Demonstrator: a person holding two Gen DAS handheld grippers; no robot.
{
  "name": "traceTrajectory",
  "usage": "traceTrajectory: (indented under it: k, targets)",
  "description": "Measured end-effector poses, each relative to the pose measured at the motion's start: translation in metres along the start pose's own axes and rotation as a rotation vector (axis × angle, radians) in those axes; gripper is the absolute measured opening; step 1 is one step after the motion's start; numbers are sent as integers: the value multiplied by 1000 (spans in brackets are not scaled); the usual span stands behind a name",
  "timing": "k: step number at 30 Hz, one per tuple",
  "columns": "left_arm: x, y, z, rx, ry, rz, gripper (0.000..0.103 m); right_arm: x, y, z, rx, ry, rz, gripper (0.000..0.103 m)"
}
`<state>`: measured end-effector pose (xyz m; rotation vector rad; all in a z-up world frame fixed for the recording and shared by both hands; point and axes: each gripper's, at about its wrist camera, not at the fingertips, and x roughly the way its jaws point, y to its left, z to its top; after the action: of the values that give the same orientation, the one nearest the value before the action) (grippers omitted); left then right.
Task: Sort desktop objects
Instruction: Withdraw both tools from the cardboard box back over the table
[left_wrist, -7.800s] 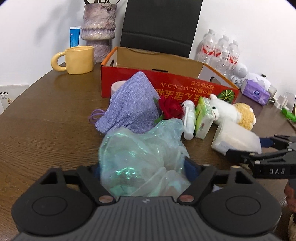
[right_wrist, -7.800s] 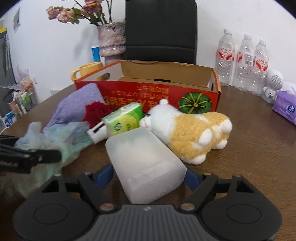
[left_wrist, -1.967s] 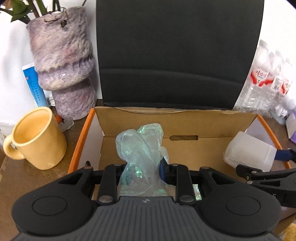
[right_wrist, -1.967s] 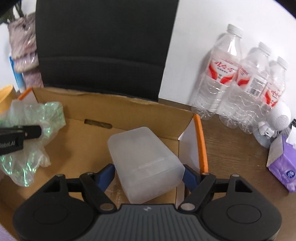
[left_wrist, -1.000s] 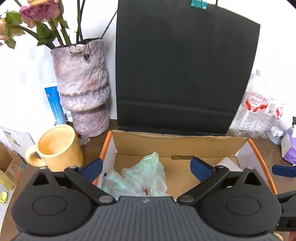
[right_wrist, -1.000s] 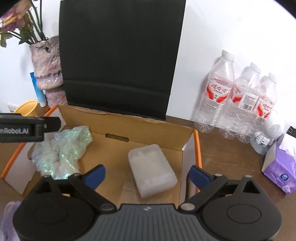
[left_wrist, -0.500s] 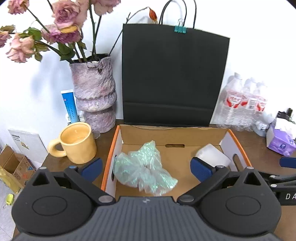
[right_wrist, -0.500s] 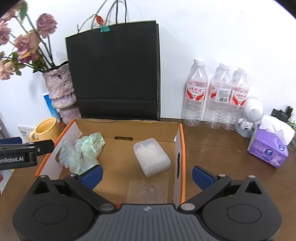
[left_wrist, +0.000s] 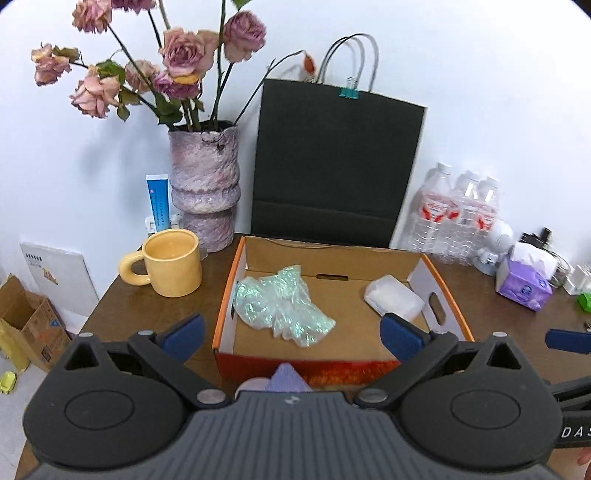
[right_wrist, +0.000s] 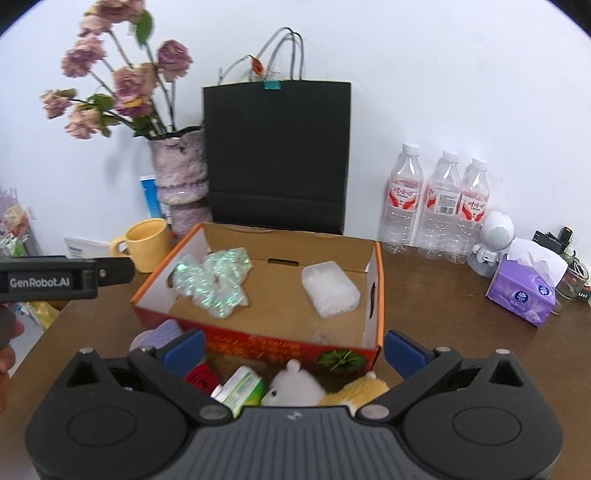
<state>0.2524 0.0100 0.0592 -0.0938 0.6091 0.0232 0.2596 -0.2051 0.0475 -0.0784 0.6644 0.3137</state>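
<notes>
"GenRobot.AI" marks left claw (right_wrist: 66, 282) arm.

A crumpled iridescent plastic bag (left_wrist: 280, 306) is lying in the left half of the open cardboard box (left_wrist: 448, 295), and a frosted white plastic case (left_wrist: 393, 300) is sitting flat near its right wall, well apart. A purple pouch (right_wrist: 168, 332), red rose (right_wrist: 201, 376), green packet (right_wrist: 242, 391) and plush sheep (right_wrist: 317, 387) are resting just before the box's front.

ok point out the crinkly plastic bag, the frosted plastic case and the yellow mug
crinkly plastic bag (left_wrist: 280, 306), left wrist view, middle of the crumpled film
frosted plastic case (right_wrist: 330, 288), right wrist view, centre of its top face
yellow mug (left_wrist: 173, 264), left wrist view, front wall
</notes>
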Motion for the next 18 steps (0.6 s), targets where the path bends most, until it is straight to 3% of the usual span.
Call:
traceTrajectory:
  k: [11,18]
  targets:
    - [-61,-11,-40,63,-62,-71,103,-47,21,-41,-58,-19,26,103]
    - [-77,-13,-66,95,-55,-116,103,-61,27,-70,-99,-61,9,103]
